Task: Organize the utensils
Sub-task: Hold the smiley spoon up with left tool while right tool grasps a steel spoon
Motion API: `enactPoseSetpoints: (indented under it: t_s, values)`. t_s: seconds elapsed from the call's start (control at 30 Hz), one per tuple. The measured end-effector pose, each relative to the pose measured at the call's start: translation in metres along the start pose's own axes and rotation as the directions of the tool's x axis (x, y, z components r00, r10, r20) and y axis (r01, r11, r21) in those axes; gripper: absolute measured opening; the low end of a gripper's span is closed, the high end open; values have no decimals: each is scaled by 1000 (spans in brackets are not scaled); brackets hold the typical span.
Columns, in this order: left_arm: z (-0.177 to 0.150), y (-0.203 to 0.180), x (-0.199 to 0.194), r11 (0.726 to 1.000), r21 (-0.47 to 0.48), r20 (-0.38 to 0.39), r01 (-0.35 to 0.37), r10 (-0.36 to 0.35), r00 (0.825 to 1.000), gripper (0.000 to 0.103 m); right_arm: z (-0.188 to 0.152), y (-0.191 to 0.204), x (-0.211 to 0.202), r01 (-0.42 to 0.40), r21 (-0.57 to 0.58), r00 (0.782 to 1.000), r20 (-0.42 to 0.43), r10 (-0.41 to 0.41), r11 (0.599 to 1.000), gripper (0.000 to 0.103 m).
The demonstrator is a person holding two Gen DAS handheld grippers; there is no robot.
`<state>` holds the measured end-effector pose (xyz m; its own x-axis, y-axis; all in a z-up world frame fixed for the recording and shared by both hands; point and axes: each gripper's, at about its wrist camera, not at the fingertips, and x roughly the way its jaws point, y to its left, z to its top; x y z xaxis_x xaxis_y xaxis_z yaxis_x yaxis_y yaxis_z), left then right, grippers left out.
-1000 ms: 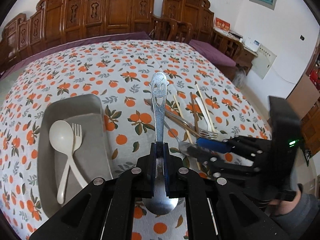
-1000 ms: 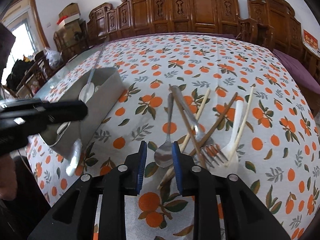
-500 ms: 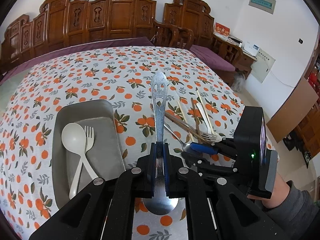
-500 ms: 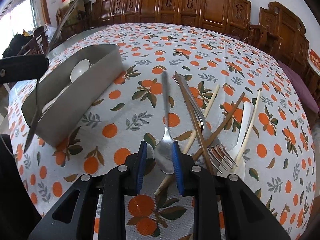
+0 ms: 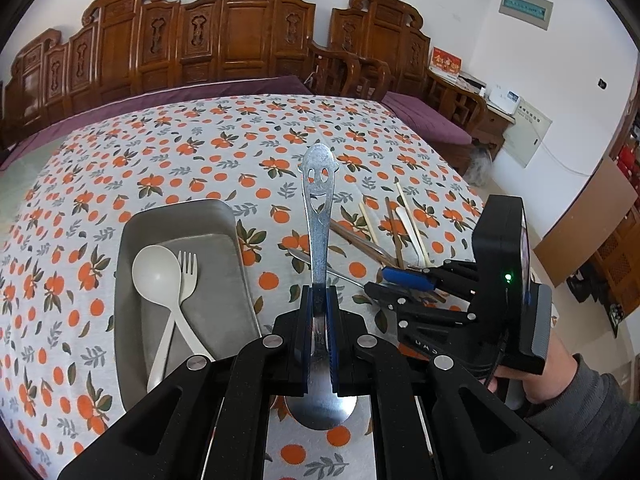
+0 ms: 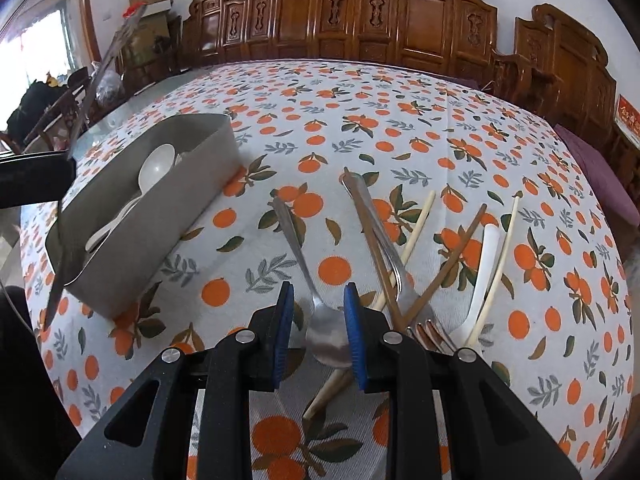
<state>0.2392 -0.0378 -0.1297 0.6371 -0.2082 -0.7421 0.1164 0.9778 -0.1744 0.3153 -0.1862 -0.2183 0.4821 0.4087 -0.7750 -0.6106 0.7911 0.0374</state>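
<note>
The left gripper (image 5: 319, 312) pinches a smiley-handled metal spoon (image 5: 318, 200) in its jaws, held above the bench (image 5: 192, 152) just right of the grey tray (image 5: 136, 224). The right gripper (image 6: 318, 320) has its jaws spread around the bowl of a plain metal spoon (image 6: 326, 336) lying on the bench, left of the chopsticks (image 6: 416, 220).

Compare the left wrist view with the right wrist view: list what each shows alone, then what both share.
Left wrist only: the left gripper clamped on a steel spoon with a smiley-face handle, and a cream plastic fork clearly visible in the tray.

Right wrist only: the open right gripper straddling the bowl of a plain steel spoon, and a steel fork's tines.

Both: the grey metal tray holding a cream plastic spoon, the chopsticks, the orange-print tablecloth.
</note>
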Motion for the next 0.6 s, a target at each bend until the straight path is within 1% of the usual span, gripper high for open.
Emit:
enactPoseSetpoints:
  t_s: [0.1,0.17,0.23,0.43,0.53,0.57,0.6]
  values:
    - [0,-1,-2,1000,4,1,3,-3,1000,5,-1,-1,2,0,3,1000,-15,0,1000,29]
    - [0,-3,-3,1000,9,2,5,-5,1000,5,-3,-3,2,3,10,1000,-17,-2,1000,35]
    - [1,-4,-4,1000,12,6,6,-6,1000,5,-4,-6,4,6,20,1000,-30,-5,1000,36]
    - [3,-6,-7,1000,14,12,7,-7,1000,5,-8,-7,3,8,39,999,-35,-7,999,39]
    - [3,-5,-8,1000,15,13,5,-5,1000,5,-12,-2,1,27,15,999,-43,-27,1000,39]
    - [3,-5,-9,1000,15,14,4,-4,1000,5,-14,-1,1,28,13,998,-53,-27,1000,35]
    - [3,-4,-9,1000,13,14,3,-3,1000,5,-16,-2,2,24,15,998,-58,-23,1000,35]
